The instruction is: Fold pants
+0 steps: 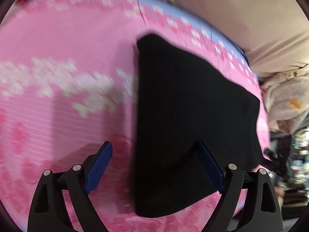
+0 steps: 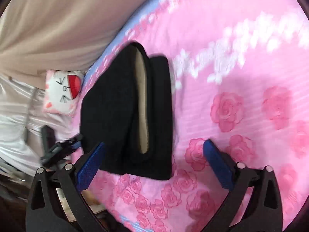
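Observation:
The black pants (image 1: pixel 189 119) lie folded into a compact bundle on the pink rose-print bed cover (image 1: pixel 58 116). My left gripper (image 1: pixel 154 166) is open and empty above the bundle's near edge, its blue pads (image 1: pixel 100 166) spread wide. In the right wrist view the pants (image 2: pixel 123 119) show a beige lining at the waistband opening. My right gripper (image 2: pixel 154 164) is open and empty just in front of the bundle. The left gripper (image 2: pixel 58 147) shows at the bundle's left side.
A beige curtain (image 2: pixel 58 23) hangs behind the bed. A white cat-face pillow (image 2: pixel 61 92) and pale bedding (image 1: pixel 285 104) lie beside the mattress edge. Clutter sits at the far right of the left wrist view.

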Tool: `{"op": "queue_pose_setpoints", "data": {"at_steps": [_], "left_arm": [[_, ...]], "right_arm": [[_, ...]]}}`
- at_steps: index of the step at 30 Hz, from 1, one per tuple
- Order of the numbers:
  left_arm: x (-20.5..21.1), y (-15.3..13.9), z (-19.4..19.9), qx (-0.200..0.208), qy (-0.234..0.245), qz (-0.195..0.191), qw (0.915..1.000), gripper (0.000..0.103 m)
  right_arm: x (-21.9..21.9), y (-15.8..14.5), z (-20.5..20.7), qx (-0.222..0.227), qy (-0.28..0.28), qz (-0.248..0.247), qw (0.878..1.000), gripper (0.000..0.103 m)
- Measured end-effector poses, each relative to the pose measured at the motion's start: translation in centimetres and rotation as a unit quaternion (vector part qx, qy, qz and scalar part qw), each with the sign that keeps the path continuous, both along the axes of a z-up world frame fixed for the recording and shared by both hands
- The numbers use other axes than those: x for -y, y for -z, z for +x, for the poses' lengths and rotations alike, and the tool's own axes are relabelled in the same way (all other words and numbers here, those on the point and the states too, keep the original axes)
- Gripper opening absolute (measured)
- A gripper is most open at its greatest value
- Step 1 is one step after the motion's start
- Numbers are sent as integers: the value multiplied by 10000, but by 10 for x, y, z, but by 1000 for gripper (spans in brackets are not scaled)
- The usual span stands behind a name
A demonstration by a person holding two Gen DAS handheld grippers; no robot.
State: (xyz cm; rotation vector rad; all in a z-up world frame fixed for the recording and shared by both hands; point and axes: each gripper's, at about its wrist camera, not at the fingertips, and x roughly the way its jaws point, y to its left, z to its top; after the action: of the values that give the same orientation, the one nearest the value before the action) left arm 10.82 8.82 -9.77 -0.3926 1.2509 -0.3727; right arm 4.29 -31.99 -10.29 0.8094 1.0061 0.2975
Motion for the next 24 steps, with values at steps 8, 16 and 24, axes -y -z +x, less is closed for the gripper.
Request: {"op": "queue_pose_setpoints", "data": {"at_steps": [8,16,24], "left_arm": [[29,2,34,-303,833,-240,9958,91],[59,3,63,-670,1156,5,9910,97],[80,2,50,-264,984,812,9915,98]], "right_arm": [[-10,3,58,-241,-938,504,9940,98],[-22,3,83,-566,-1380,364,9881,98],[-26,-3,75,-491,-1081,-242,9926,89]]}}
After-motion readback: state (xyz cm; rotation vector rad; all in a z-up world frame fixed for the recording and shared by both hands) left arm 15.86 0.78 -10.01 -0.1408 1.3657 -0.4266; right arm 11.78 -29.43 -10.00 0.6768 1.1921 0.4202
